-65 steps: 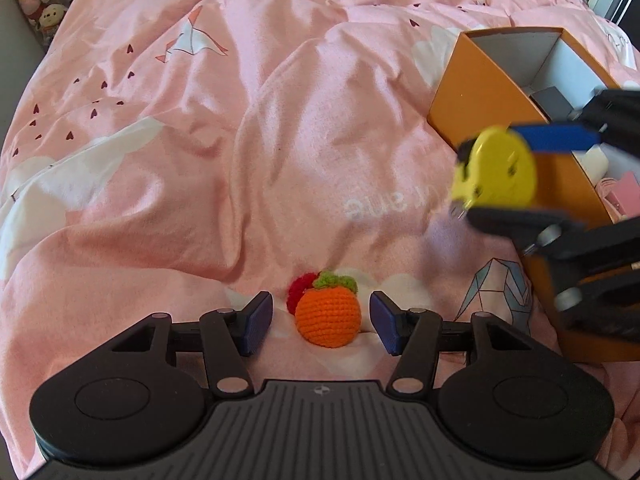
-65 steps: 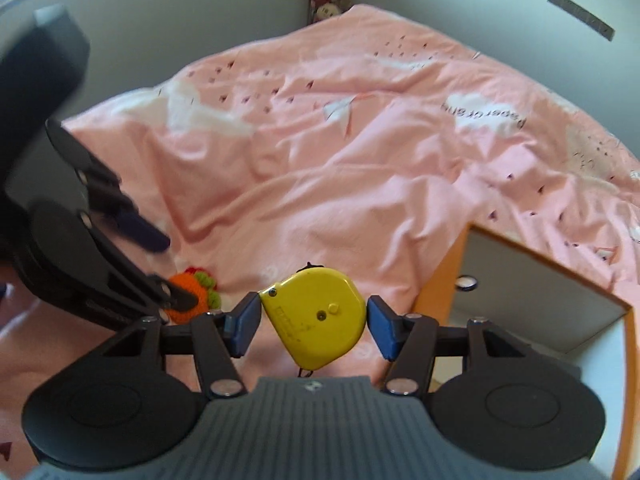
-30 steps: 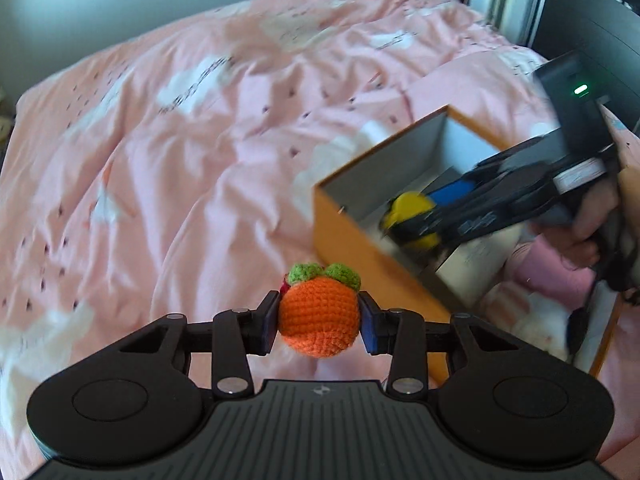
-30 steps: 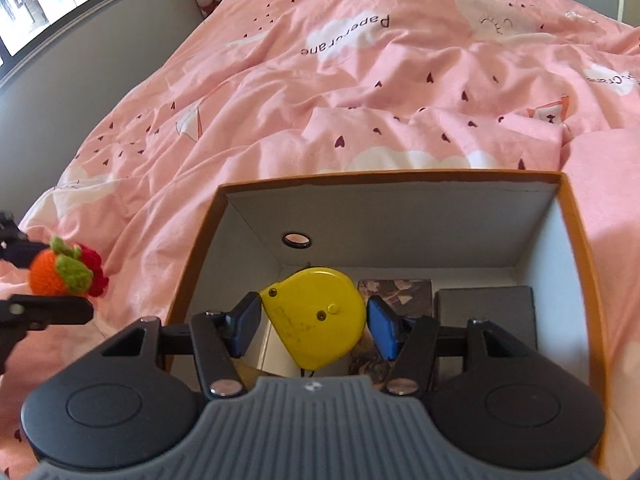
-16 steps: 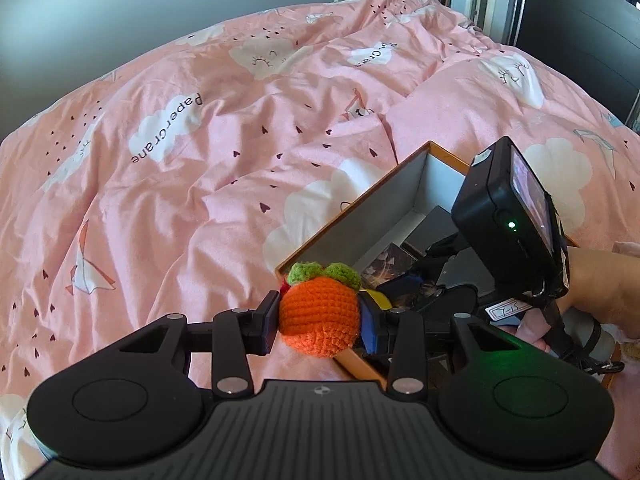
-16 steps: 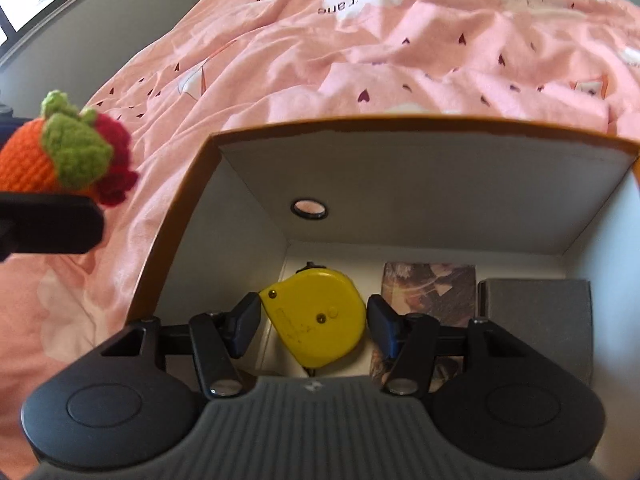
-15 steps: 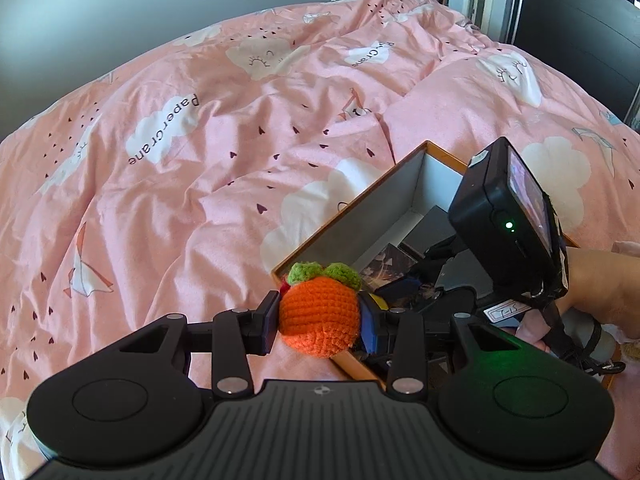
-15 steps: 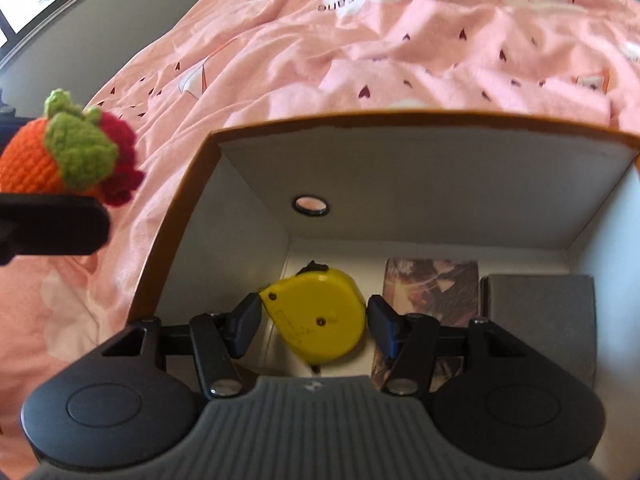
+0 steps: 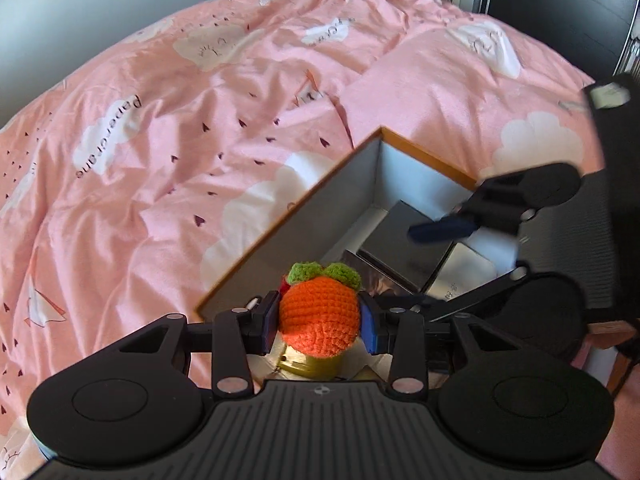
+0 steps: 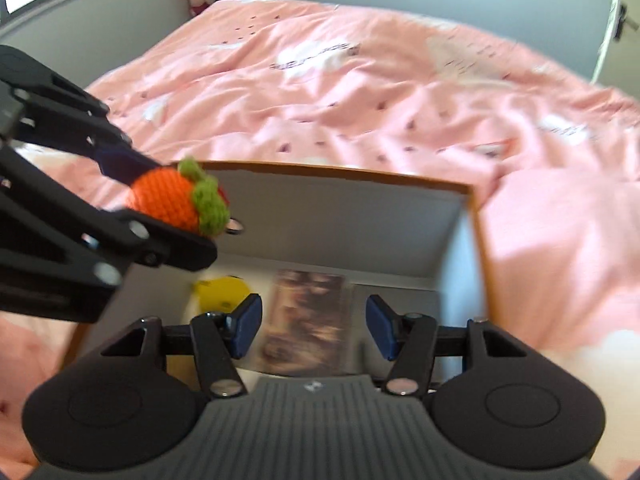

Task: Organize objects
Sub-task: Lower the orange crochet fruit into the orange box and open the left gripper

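The crocheted orange (image 9: 319,317), a round ball of ribbed orange yarn topped with nubbly green leaves (a scrap of red yarn peeks out behind them), sits pinched between the blue pads of the left gripper (image 9: 320,318), held above the near corner of the cardboard box (image 9: 288,222). From the right wrist view the same orange (image 10: 168,200) hangs over the box's left wall. Directly beneath it on the box floor lies the yellow tape measure (image 10: 224,291), a rounded hard-plastic case, free of any grip. The right gripper (image 10: 313,326) has its blue pads spread with nothing between them, above the box's interior. The box has orange-brown outer faces and smooth pale grey inner walls, one pierced by a small round hole (image 10: 236,226). Flat on its floor beside the tape lie a glossy printed card (image 10: 306,320) and a dark matte rectangular slab (image 9: 404,246). All this rests on a rumpled pink duvet (image 9: 180,140) printed with white clouds and small dark hearts.
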Demonstrator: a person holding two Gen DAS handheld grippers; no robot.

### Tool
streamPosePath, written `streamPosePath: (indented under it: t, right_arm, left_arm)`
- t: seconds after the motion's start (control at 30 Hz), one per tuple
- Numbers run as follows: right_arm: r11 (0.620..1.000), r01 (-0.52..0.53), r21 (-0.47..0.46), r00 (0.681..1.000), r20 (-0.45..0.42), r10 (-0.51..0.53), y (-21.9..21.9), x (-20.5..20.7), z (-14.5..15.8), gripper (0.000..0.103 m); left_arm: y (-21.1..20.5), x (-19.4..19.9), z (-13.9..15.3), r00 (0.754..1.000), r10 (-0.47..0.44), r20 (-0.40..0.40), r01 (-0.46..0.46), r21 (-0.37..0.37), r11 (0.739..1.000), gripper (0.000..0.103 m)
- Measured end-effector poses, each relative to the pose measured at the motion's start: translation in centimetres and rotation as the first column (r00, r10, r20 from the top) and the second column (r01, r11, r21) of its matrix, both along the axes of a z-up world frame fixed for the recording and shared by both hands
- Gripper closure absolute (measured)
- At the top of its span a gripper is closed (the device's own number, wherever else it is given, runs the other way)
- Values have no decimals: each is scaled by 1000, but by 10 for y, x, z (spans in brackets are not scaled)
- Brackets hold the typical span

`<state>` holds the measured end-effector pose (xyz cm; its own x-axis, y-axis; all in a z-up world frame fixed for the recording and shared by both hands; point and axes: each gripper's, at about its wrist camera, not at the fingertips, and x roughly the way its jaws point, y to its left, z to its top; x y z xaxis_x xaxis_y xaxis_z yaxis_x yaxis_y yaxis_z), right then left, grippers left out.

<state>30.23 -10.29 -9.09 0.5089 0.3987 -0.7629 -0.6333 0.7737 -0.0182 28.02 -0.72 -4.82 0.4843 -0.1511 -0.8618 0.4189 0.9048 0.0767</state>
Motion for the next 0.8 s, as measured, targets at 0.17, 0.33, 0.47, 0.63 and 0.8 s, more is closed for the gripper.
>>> streamPosePath:
  t: [0.17, 0.33, 0.47, 0.63, 0.8]
  right_arm:
    - [999, 50, -6, 999, 12, -50, -15, -2, 0, 45]
    - [999, 51, -12, 998, 22, -50, -23, -8, 1, 45]
    - [998, 67, -1, 998, 20, -67, -28, -13, 3, 44]
    - [996, 89, 13, 996, 19, -90, -34, -19, 8, 44]
    - [993, 109, 32, 993, 40, -111, -40, -32, 20, 41]
  left_arm:
    - [-16, 11, -25, 999, 8, -52, -4, 88, 996, 57]
    - [-22, 12, -35, 996, 0, -95, 10, 104, 995, 57]
    - [-25, 11, -40, 994, 7, -112, 7, 120, 993, 56]
    - [-25, 6, -36, 995, 17, -95, -5, 126, 992, 45]
    - [-20, -9, -17, 998, 49, -35, -46, 86, 995, 42]
